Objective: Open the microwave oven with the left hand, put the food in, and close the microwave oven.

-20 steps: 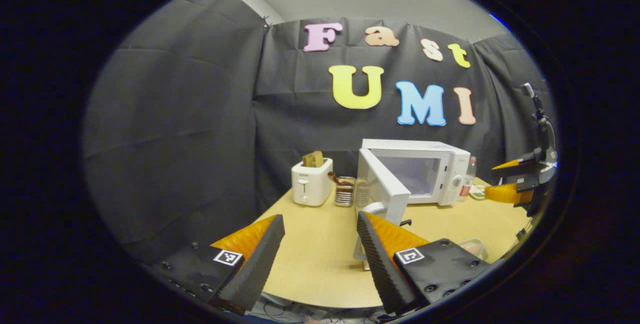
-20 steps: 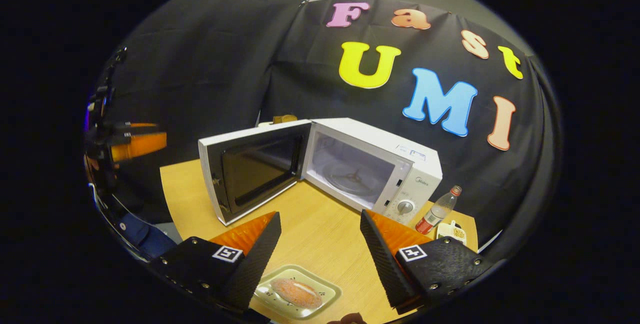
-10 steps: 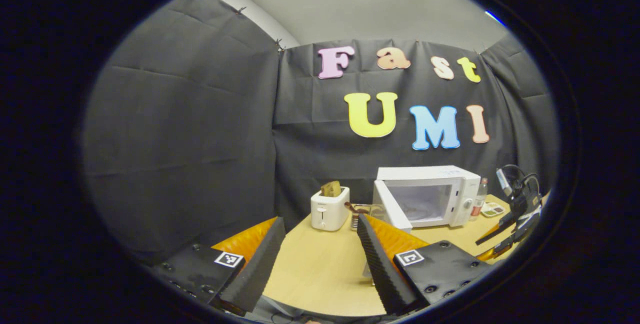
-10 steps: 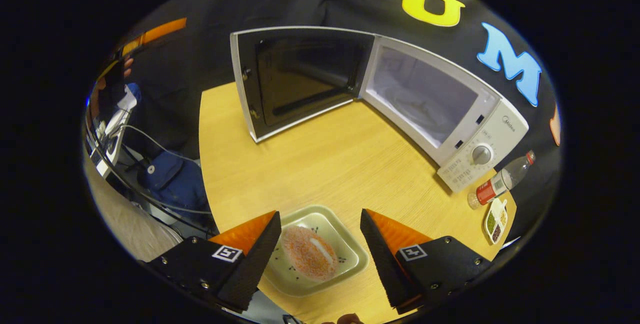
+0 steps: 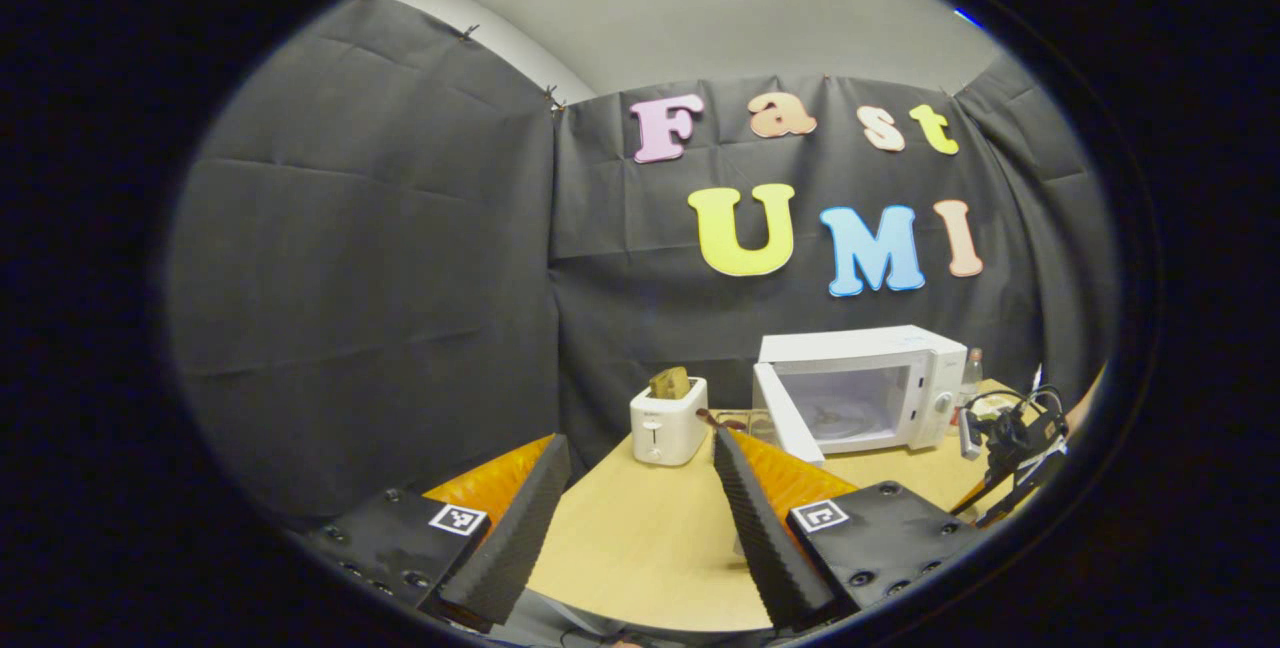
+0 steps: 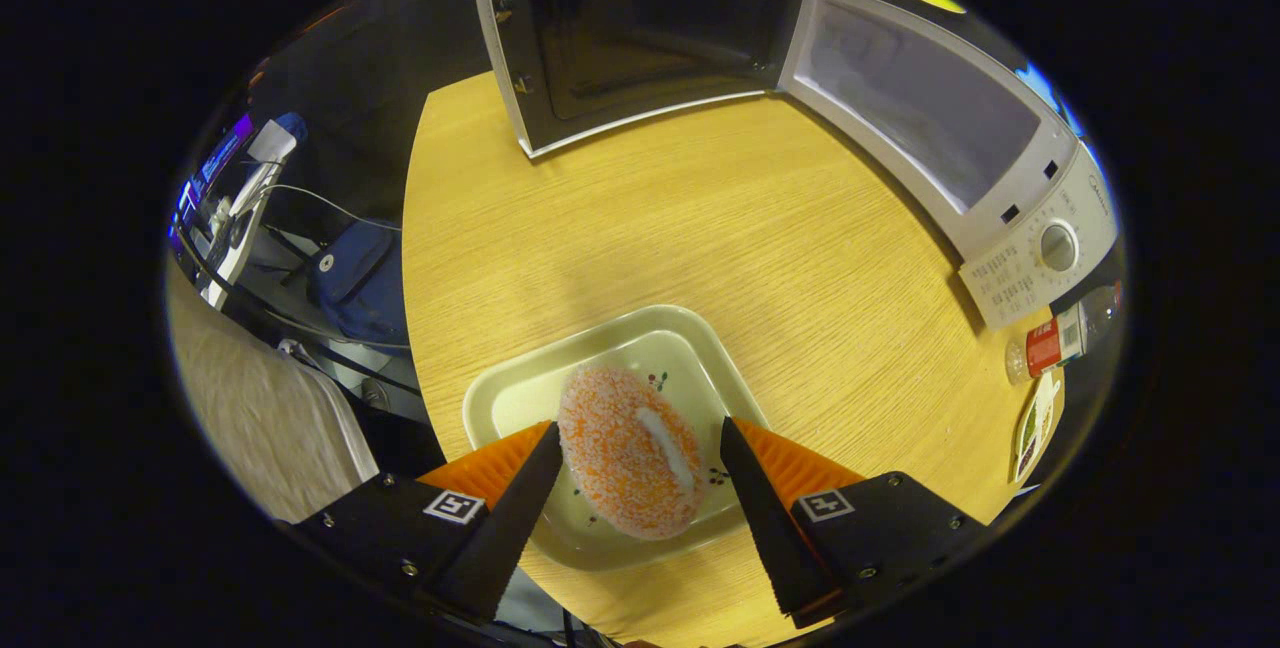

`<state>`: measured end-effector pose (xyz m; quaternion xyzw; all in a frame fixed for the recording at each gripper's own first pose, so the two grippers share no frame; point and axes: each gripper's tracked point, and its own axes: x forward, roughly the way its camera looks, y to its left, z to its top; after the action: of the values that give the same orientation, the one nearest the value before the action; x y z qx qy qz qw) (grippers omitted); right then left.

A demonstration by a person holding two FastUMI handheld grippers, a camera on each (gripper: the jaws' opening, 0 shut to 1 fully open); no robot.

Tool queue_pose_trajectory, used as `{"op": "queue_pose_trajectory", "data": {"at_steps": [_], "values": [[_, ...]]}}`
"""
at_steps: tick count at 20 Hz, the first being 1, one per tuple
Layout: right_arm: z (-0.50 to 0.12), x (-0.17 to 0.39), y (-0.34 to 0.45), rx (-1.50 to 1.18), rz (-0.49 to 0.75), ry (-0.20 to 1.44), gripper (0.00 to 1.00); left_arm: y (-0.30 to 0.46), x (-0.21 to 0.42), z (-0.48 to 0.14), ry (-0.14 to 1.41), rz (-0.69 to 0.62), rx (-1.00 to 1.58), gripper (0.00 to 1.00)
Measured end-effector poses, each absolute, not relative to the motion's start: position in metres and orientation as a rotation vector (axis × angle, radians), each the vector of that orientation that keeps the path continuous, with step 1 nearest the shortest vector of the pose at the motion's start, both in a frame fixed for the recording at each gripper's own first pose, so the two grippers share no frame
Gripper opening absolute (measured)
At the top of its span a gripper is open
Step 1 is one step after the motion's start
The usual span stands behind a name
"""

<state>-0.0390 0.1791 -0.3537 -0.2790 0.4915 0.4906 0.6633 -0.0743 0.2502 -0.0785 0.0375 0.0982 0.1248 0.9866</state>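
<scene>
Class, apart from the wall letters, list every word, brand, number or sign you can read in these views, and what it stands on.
No text reads clearly.
Microwave control panel: brand mark and dial print, too small to read.
Bottle label: blurred.
Right tongs: square coded marker, no words.

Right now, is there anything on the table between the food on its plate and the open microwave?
Nothing visible. In the right gripper view, bare table runs from the plate with the food to the microwave; its door is swung aside.
</scene>
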Motion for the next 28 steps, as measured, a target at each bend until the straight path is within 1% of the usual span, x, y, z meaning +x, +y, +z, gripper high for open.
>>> {"op": "queue_pose_trajectory", "data": {"at_steps": [2,3,4,5,6,7,10,14,17,23,24,25,28], "values": [[-0.355,-0.041,0.18,-0.623,1.115,1.124,0.98,0.249,-0.074,-0.079,0.205,0.248,0.057,0.95],[-0.358,-0.043,0.182,-0.613,1.119,1.128,0.96,0.251,-0.074,-0.079,0.203,0.25,0.057,0.96],[-0.358,-0.046,0.183,-0.614,1.117,1.126,0.93,0.252,-0.074,-0.075,0.2,0.255,0.058,0.96],[-0.355,-0.045,0.182,-0.622,1.122,1.125,0.83,0.254,-0.074,-0.075,0.196,0.259,0.058,0.96],[-0.354,-0.045,0.185,-0.627,1.127,1.101,0.82,0.255,-0.074,-0.072,0.19,0.265,0.053,0.96],[-0.351,-0.042,0.188,-0.632,1.129,1.069,0.77,0.255,-0.073,-0.07,0.181,0.268,0.044,0.96],[-0.334,-0.033,0.195,-0.617,1.109,1.015,0.77,0.258,-0.073,-0.063,0.155,0.279,0.022,0.96],[-0.303,-0.005,0.212,-0.622,1.084,0.91,0.77,0.262,-0.071,-0.064,0.144,0.293,0.006,0.96],[-0.278,0.025,0.232,-0.612,1.053,0.81,0.76,0.263,-0.069,-0.064,0.139,0.301,0.005,0.96],[-0.241,0.087,0.265,-0.595,0.984,0.67,0.76,0.265,-0.066,-0.066,0.149,0.335,0.009,0.96],[-0.237,0.097,0.27,-0.6,0.974,0.648,0.73,0.266,-0.066,-0.064,0.15,0.344,0.01,0.96],[-0.233,0.108,0.275,-0.602,0.965,0.626,0.76,0.267,-0.065,-0.065,0.151,0.354,0.013,0.96],[-0.226,0.134,0.286,-0.6,0.936,0.574,0.76,0.271,-0.068,-0.062,0.154,0.388,0.026,0.96]]}}
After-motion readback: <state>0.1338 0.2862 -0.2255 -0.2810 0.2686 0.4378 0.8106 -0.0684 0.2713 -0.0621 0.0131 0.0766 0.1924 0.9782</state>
